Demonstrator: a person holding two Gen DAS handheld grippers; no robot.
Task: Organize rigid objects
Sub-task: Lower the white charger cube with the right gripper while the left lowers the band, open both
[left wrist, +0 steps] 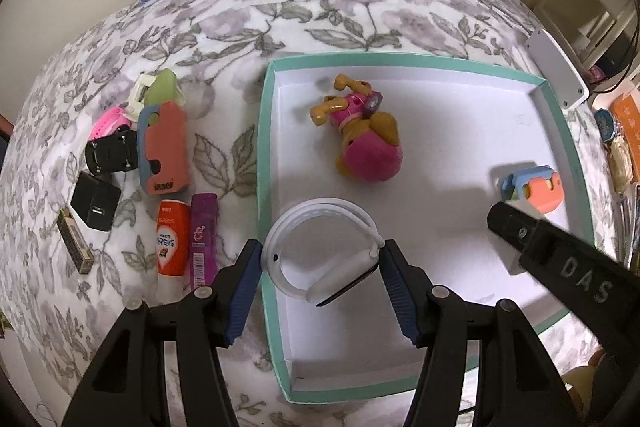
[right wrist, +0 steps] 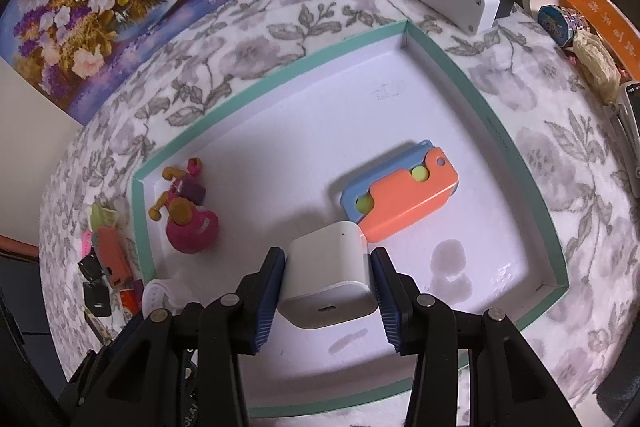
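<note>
The shallow white cardboard tray with a teal rim [right wrist: 556, 239] already held a pink-and-tan toy pup [left wrist: 360, 131] and an orange-and-blue plastic block [right wrist: 404, 195]. The left gripper [left wrist: 320, 267] clasped a white smartwatch with a looped band [left wrist: 320, 251] above the tray's near corner; the right gripper [right wrist: 328, 275] clenched a white cube charger [right wrist: 328, 279]. Each was best lowered onto bare floor before letting go.

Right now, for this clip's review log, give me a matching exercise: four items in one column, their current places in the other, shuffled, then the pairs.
Items
1. white wristband
2. white charger cube
3. pink pup toy
4. black USB adapter

Places
A. on the floral cloth, outside the box
B. lying loose inside the teal-rimmed box
C. between the left gripper's fingers
D. clamped in the right gripper

Pairs: 1-C, 2-D, 3-B, 4-A
</note>
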